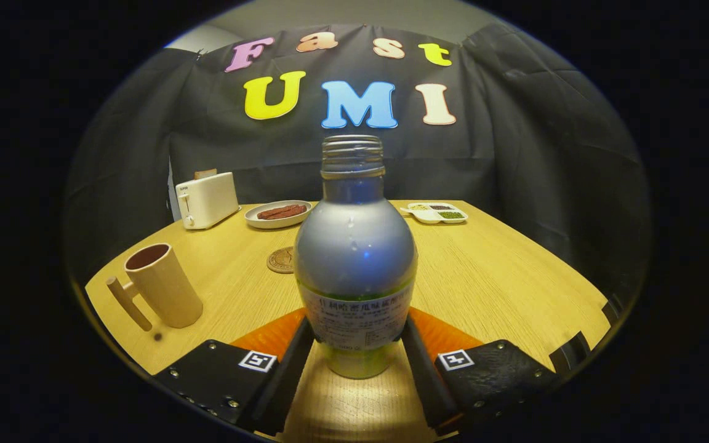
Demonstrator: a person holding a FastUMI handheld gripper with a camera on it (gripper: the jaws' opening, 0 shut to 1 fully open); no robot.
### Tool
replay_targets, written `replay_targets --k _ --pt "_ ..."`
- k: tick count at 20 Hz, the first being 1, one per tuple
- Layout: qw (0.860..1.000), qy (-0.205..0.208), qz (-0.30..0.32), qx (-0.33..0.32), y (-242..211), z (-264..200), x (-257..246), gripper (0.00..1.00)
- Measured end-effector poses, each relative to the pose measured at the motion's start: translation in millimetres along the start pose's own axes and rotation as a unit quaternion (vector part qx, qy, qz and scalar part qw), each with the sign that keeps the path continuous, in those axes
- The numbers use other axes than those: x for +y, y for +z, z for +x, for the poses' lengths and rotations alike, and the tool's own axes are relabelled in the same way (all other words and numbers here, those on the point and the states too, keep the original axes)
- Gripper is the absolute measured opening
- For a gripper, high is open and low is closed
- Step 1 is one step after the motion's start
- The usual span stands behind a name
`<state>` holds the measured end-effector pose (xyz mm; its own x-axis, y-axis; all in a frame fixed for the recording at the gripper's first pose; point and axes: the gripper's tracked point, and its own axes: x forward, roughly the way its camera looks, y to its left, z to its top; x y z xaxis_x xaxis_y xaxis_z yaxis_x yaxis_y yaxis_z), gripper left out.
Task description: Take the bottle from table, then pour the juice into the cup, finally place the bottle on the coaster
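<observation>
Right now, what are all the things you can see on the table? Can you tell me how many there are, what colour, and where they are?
bottle: one, clear with a silvery upper part, a pale label and no cap, upright between the fingers.
cup: one, beige with a handle, left of the bottle.
coaster: one, brown and round, just behind the bottle, partly hidden by it.
plate: one, pale, holding reddish-brown food, beyond the coaster.
toaster: one, cream, at the far left corner.
divided tray: one, white, with green and brown bits, far right of the plate.
table: one, light wood.
gripper: one, its fingers pressed on both sides of the bottle's lower part.
</observation>
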<state>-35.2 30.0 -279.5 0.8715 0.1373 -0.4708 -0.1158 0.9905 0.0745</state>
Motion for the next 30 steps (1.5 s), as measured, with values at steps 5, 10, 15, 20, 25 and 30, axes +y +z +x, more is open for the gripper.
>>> replay_targets --k 5,10,15,20,25,30 --pt "1.000 -0.003 -0.025 0.010 2.0 0.6 2.2 0.76" --pt "0.997 -0.001 -0.071 0.022 11.4 0.7 6.0 0.76" --pt "0.990 -0.007 -0.140 0.005 36.8 2.6 13.0 0.76" --pt "0.973 0.001 -0.232 -0.002 54.8 3.7 26.1 0.76" --pt "0.955 0.006 -0.296 0.000 61.5 6.6 38.9 0.76" --pt "0.924 0.004 -0.382 0.000 64.6 7.6 50.5 0.76"
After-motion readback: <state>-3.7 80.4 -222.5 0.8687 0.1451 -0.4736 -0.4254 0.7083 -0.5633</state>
